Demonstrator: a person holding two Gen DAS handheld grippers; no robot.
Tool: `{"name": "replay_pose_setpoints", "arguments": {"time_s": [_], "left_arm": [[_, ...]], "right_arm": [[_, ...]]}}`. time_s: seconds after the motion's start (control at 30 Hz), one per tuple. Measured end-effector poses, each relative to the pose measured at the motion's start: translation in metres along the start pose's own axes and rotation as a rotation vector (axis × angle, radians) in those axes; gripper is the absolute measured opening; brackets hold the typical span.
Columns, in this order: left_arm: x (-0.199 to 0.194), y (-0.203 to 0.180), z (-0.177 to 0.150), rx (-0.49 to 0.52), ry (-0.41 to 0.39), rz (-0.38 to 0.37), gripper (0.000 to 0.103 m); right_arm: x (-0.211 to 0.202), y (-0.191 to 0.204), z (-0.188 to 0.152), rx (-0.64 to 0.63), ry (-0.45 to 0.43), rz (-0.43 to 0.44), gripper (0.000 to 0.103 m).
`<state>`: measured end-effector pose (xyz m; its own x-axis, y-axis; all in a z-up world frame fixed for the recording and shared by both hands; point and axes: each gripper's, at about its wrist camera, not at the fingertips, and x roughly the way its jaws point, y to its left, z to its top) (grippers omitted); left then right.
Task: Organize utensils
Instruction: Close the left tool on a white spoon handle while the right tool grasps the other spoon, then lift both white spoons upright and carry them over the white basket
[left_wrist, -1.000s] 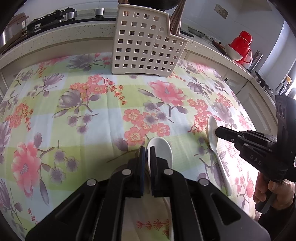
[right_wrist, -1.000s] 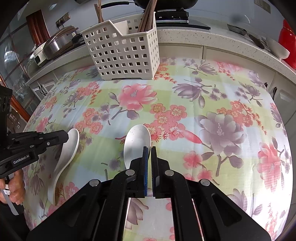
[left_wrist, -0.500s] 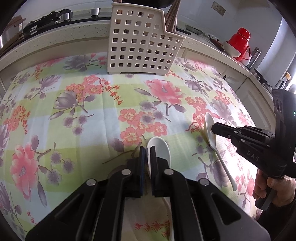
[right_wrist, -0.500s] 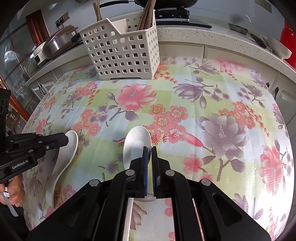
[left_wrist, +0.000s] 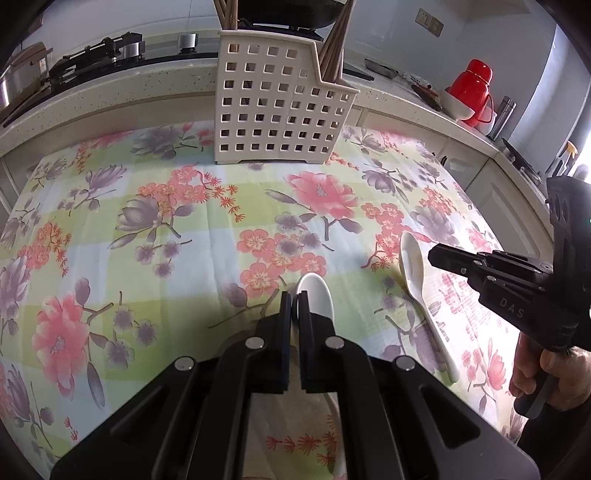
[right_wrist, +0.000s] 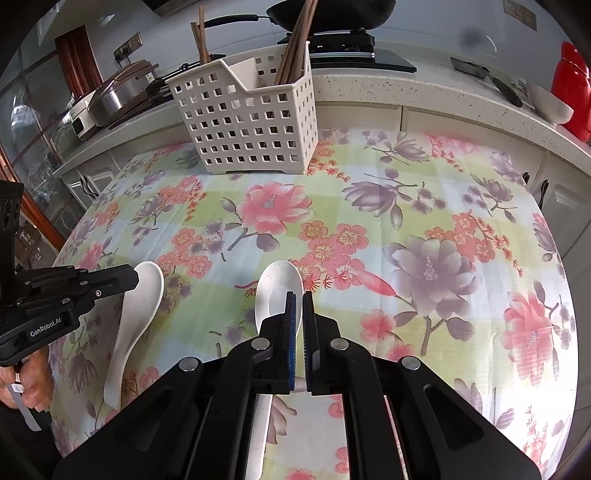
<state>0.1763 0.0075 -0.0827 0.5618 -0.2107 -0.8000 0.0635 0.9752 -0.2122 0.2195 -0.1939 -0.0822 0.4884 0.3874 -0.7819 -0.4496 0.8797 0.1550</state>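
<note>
Left wrist view: the left gripper (left_wrist: 294, 299), its black jaws pressed together, pinches the rim of a glossy white ceramic spoon (left_wrist: 314, 295) over the floral tablecloth (left_wrist: 110, 240). Beyond its tips stands a cream plastic lattice basket (left_wrist: 273, 107) holding brown chopsticks (left_wrist: 334, 48). Right wrist view: the right gripper (right_wrist: 298, 306) is opening its blue-padded jaws above a second curved white spoon (right_wrist: 275, 291) lying flat just ahead
</note>
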Motion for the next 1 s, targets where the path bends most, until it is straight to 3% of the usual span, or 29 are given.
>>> {"name": "replay_pose_setpoints", "arguments": {"time_s": [0.1, 0.2, 0.4, 0.57, 0.63, 1.0], "left_arm": [[0.002, 0.001, -0.002, -0.003, 0.007, -0.001, 0.005], [0.002, 0.001, -0.001, -0.002, 0.01, -0.001, 0.005], [0.003, 0.0, -0.001, 0.004, 0.012, -0.001, 0.005], [0.004, -0.003, -0.001, 0.01, 0.015, -0.004, 0.005], [0.004, -0.004, 0.0, 0.013, 0.015, -0.004, 0.005], [-0.005, -0.005, 0.002, 0.019, -0.011, -0.001, 0.004]], "right_arm": [[0.0, -0.003, -0.001, 0.008, -0.008, -0.005, 0.044], [0.0, -0.001, 0.0, -0.002, -0.014, -0.002, 0.044], [0.011, 0.0, 0.003, -0.013, 0.01, -0.004, 0.025], [0.019, -0.001, 0.006, -0.019, 0.026, 0.004, 0.017], [0.021, 0.0, 0.007, -0.027, 0.032, 0.006, 0.005], [0.006, 0.003, 0.007, -0.042, -0.01, 0.012, 0.002]]}}
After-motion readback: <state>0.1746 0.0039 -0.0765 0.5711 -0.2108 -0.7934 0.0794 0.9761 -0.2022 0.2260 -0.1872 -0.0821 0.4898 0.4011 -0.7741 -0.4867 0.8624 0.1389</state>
